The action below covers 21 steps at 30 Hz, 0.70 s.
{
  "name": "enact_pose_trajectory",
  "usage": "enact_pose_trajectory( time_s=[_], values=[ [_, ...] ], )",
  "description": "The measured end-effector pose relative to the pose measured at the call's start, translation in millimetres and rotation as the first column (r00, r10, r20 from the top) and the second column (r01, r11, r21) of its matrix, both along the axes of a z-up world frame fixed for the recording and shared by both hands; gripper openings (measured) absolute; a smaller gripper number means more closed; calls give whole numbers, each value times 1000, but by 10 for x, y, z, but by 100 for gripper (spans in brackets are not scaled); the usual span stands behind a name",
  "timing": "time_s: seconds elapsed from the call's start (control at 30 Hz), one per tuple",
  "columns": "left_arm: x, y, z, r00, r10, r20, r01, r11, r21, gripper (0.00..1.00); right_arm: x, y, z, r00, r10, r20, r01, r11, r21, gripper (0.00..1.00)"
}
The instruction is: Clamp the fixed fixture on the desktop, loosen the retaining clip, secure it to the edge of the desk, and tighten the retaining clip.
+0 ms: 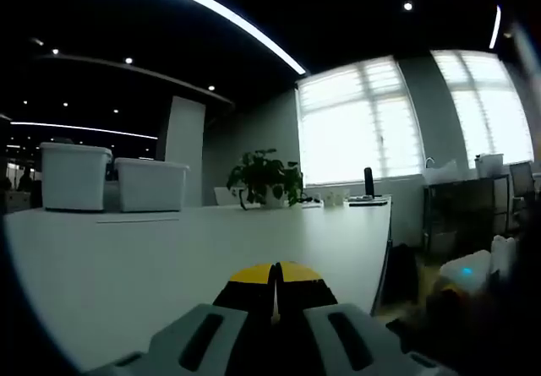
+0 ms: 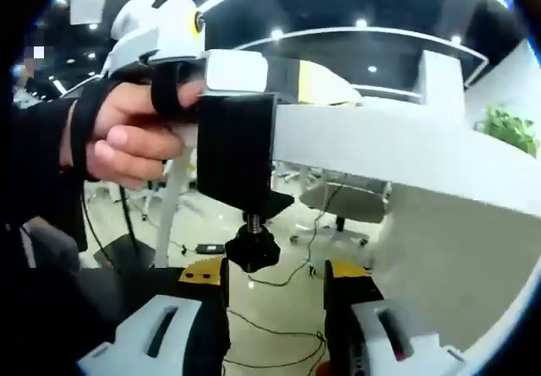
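Observation:
In the right gripper view a black clamp fixture (image 2: 234,148) sits over the edge of the white desk (image 2: 406,152). Its black screw knob (image 2: 252,247) hangs under the edge. My right gripper (image 2: 275,270) is open just below, and the knob stands above the gap, nearer the left jaw. A hand (image 2: 127,135) holds my left gripper (image 2: 317,82) flat on the desk top, right over the clamp. In the left gripper view my left gripper (image 1: 275,276) is shut, its yellow tips together, low over the desk top (image 1: 169,258). Nothing shows between them.
Two white bins (image 1: 74,176) (image 1: 150,183) stand at the desk's far left, a potted plant (image 1: 265,176) and a dark upright object (image 1: 368,182) at its far end. A shelf unit (image 1: 465,211) stands right of the desk. Cables (image 2: 279,329) lie on the floor below.

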<state>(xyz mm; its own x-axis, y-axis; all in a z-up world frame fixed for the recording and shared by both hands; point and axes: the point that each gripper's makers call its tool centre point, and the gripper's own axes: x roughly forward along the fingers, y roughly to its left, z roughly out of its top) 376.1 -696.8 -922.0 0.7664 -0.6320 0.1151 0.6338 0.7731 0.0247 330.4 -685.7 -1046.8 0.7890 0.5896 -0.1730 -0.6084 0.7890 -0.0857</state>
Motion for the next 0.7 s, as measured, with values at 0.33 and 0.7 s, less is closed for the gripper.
enact_pose_trajectory(
  time_s=[0.33, 0.7],
  values=[
    [-39, 7, 27, 999, 1, 40, -1, 1000, 0, 2, 61, 57, -46, 935, -351, -41, 354, 933, 70, 51],
    [-43, 12, 27, 999, 1, 48, -2, 1000, 2, 2, 109, 152, -34, 925, -380, -16, 380, 925, 28, 23]
  ],
)
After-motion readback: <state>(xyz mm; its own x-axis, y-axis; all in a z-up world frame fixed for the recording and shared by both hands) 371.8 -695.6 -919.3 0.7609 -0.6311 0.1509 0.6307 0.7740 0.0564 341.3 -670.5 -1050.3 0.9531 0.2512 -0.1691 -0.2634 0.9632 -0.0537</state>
